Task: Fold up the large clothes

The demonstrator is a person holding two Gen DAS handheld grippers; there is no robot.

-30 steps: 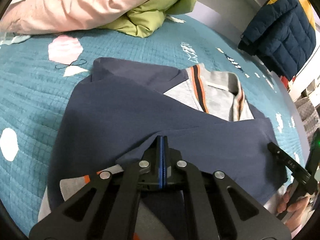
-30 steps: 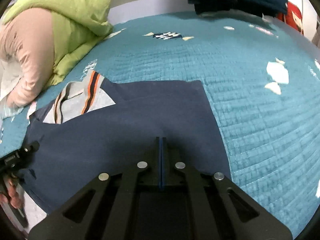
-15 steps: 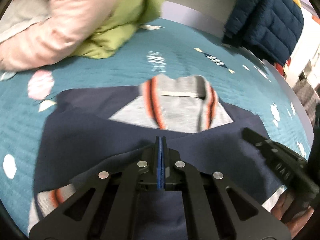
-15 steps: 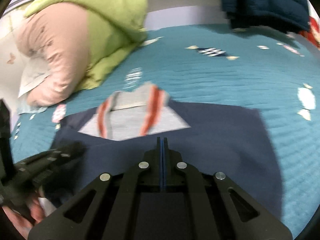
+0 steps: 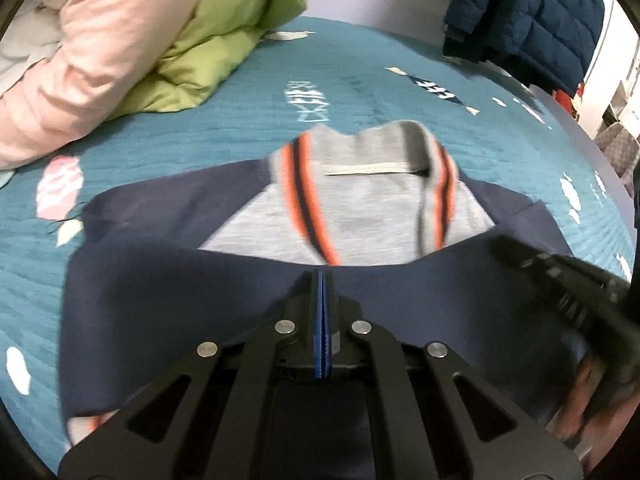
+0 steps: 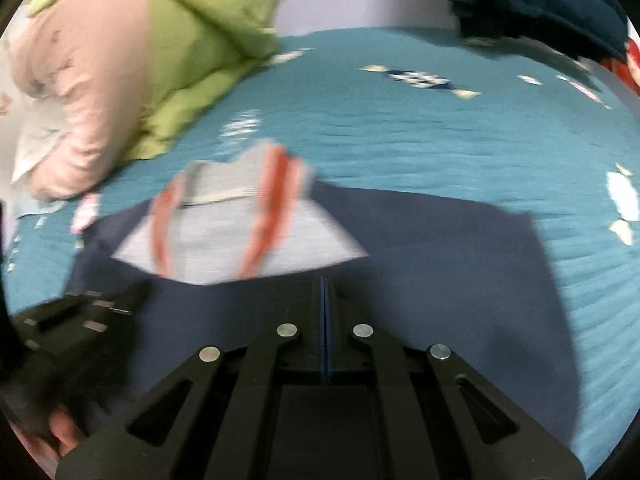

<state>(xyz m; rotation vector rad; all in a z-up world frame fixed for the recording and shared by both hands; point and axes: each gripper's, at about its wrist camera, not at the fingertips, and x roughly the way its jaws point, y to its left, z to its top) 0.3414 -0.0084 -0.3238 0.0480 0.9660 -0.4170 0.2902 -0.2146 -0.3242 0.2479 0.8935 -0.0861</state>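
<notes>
Left wrist view: the navy sweater [image 5: 160,272] with grey, orange-striped collar panel [image 5: 360,208] lies spread on the teal bed [image 5: 280,92] at frame centre, its lower portion lifted and doubled toward the collar. The left hand-held gripper [image 5: 322,280] is clenched on the navy hem at lower centre; the right hand-held gripper [image 6: 325,284], seen in the right wrist view, is likewise clenched on that hem. Judged step: the bottom-to-collar fold, partly carried. The next move calls for advancing both corners evenly, laying the hem level near the collar, then letting go. A pink and green quilt pile [image 5: 160,40] occupies the upper left; a dark puffer jacket [image 5: 532,16] the upper right.
</notes>
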